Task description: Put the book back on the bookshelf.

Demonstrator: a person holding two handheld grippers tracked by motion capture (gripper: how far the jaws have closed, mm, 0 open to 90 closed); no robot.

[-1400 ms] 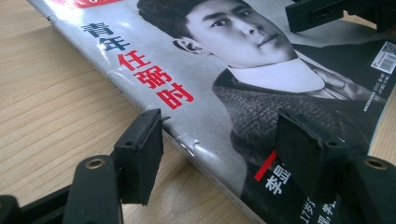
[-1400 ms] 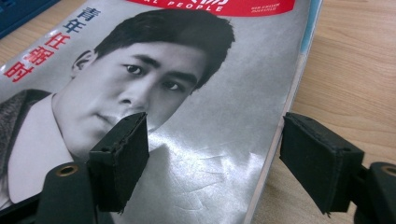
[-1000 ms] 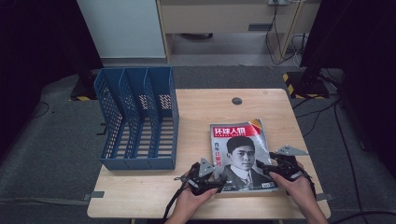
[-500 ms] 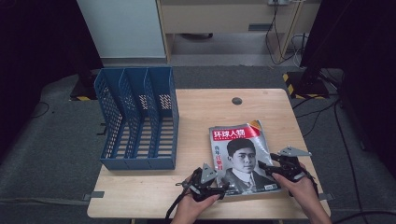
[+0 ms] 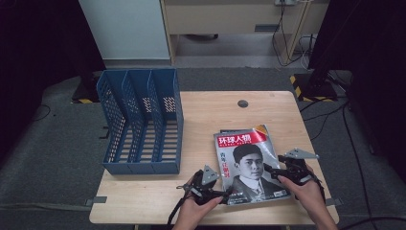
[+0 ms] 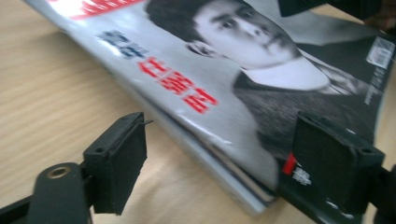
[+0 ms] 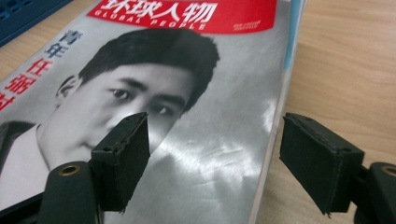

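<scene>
A small stack of magazines, the top cover showing a portrait under a red title band, lies flat on the right half of the wooden table. My left gripper sits at the stack's near left corner. In the left gripper view its jaws have just been opening and straddle the stack's edge without pressing on it. My right gripper is at the stack's right edge. Its jaws have also just been opening, one pad over the cover, the other over bare wood.
A blue three-slot file rack lies on the table's left side, overhanging the left edge. A small dark round grommet is set into the table near the far edge. Dark floor, cables and furniture surround the table.
The left hand has shifted slightly around the stack's near left corner. The magazines and the right hand stay about where they were.
</scene>
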